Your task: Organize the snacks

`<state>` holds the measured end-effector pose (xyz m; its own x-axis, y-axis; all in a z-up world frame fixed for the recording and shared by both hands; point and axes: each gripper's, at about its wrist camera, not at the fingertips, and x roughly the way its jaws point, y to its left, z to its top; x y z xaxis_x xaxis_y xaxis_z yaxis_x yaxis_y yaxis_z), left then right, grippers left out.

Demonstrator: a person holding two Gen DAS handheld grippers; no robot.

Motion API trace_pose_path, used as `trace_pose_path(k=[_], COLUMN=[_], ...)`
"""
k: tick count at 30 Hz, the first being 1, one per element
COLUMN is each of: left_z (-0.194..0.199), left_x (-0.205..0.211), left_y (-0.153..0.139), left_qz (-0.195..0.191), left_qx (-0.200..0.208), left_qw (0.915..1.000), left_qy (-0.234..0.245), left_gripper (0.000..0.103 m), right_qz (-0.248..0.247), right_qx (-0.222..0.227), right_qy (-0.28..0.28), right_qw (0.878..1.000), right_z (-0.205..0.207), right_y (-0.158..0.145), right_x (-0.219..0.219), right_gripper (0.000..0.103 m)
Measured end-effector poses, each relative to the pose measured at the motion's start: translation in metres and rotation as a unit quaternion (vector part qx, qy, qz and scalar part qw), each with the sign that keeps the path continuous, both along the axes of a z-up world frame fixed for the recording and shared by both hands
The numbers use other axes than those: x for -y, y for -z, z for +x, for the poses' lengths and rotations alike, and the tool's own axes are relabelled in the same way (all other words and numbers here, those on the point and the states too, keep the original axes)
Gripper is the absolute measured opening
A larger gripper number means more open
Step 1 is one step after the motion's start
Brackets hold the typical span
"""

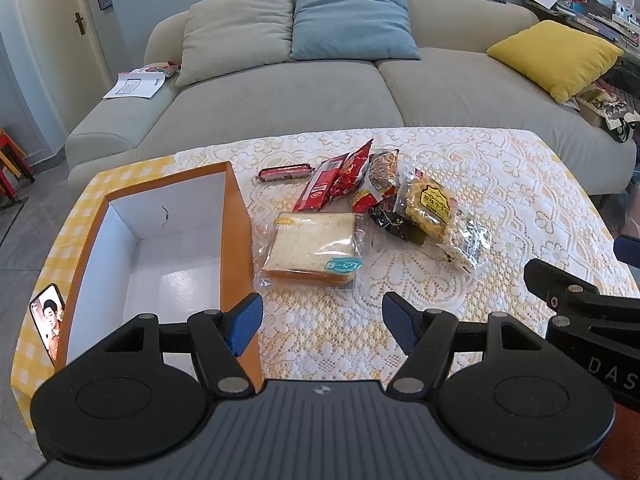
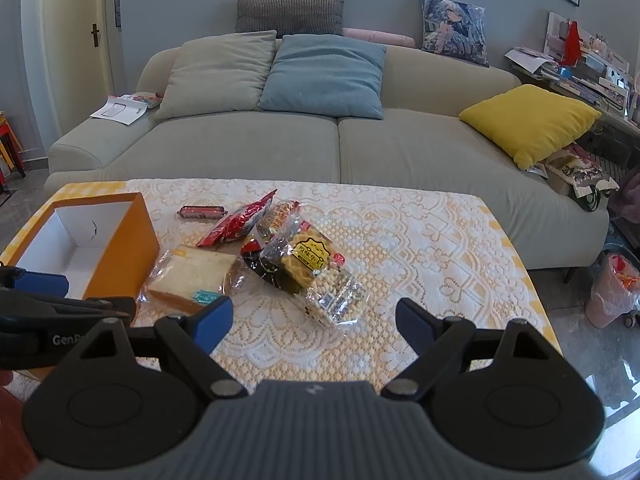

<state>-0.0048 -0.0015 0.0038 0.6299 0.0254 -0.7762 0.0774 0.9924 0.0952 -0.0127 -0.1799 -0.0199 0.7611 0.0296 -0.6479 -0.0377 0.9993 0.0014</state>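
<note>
L tool (image 1: 322,322): jaws apart, empty, hovering over table (image 1: 500,184) just beside the near right corner of the orange box (image 1: 236,216). R tool (image 2: 314,322): jaws apart, empty, further right of box. Step, judged: start, nothing packed, box bare inside. Bread pack (image 1: 312,254) lies just right of box, straight ahead of L tool, nearest item. Rest of pile beyond it: waffle bag (image 1: 430,210), red packets (image 1: 340,176), sausage (image 1: 286,172). Next likely: L drops onto bread, grips soft, lifts into box.
</note>
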Motion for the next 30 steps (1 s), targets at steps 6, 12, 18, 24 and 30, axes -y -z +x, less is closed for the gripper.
trace_pose_path(k=[6, 12, 18, 24, 30], left_z=[-0.0003, -0.0001, -0.0015, -0.0022, -0.0031], left_x=[0.0, 0.0006, -0.0012, -0.0016, -0.0029], left_y=[0.0015, 0.0011, 0.0037, 0.0045, 0.0063], left_qz=[-0.002, -0.003, -0.008, -0.008, -0.01], left_qx=[-0.003, -0.004, -0.009, -0.01, -0.011], left_qw=[1.0, 1.0, 0.9999, 0.9999, 0.9999], left_qy=[0.0, -0.001, -0.003, -0.003, -0.007], left_gripper=[0.081, 0.081, 0.081, 0.081, 0.081], right_qz=[0.002, 0.001, 0.001, 0.003, 0.003], right_qx=[-0.002, -0.004, -0.007, -0.009, -0.011], right_qy=[0.004, 0.005, 0.004, 0.006, 0.003], right_qw=[1.0, 1.0, 1.0, 1.0, 1.0], right_z=[-0.0012, -0.0013, -0.0022, -0.0023, -0.0023], right_y=[0.0014, 0.003, 0.0048, 0.0056, 0.0065], right_x=[0.0002, -0.0002, -0.0009, -0.0006, -0.0014], right_gripper=[0.086, 0.086, 0.086, 0.086, 0.086])
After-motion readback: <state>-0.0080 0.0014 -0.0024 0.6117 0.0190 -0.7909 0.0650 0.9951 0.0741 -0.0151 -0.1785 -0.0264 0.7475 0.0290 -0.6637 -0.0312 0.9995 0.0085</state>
